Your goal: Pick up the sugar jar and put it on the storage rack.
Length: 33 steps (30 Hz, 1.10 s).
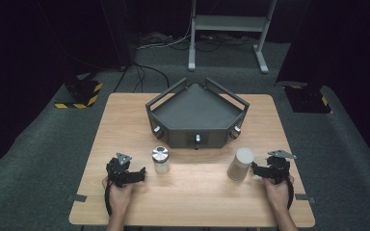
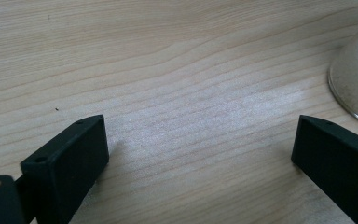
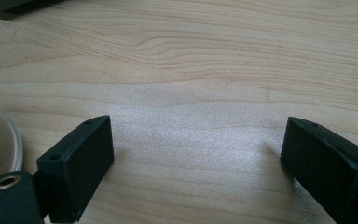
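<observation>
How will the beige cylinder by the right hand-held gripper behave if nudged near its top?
The beige cylinder stands upright, taller than wide, so it may tip. Once down it would probably roll on the table. Its matte surface looks unlikely to slip.

1. No words, labels, brand names or numbers can be read anywhere.
2. The one sign-like marking is the yellow-and-black hazard striping on two floor bases: left base (image 1: 79,94) and right base (image 1: 310,97), both beyond the table.

Two upright cylinders on the wooden table — silver-capped jar (image 1: 161,160) left, beige canister (image 1: 240,163) right.
</observation>
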Motion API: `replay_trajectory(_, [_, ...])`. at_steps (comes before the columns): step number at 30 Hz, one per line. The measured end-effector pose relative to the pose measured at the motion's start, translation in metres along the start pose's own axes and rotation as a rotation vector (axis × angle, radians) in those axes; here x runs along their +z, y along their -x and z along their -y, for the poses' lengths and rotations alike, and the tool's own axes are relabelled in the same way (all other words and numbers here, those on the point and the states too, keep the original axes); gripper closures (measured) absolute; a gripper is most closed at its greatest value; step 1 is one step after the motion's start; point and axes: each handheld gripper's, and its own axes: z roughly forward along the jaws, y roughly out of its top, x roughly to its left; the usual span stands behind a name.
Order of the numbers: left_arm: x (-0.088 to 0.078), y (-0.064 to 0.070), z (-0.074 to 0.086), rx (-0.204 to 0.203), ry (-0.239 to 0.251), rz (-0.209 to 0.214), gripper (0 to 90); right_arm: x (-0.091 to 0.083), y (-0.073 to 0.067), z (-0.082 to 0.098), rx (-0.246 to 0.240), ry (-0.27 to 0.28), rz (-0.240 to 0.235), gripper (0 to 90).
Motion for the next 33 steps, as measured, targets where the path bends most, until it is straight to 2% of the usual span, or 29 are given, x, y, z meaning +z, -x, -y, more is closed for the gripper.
replay_trajectory(20, [0.0001, -0.0008, -0.0009, 0.005, -0.005, 0.006, 2.8, 0.0002, 0.0000, -0.0002, -0.003, -0.001, -0.001, 8.7])
replay_trajectory(29, [-0.0019, -0.0028, -0.0020, 0.024, -0.020, 0.030, 0.6, 0.0003, 0.0002, -0.0003, -0.004, -0.001, -0.001, 8.7])
replay_trajectory(33, [-0.0055, -0.0036, 0.0013, 0.027, -0.008, 0.046, 0.4, 0.0002, 0.0000, -0.0003, -0.003, -0.001, -0.001, 8.8])
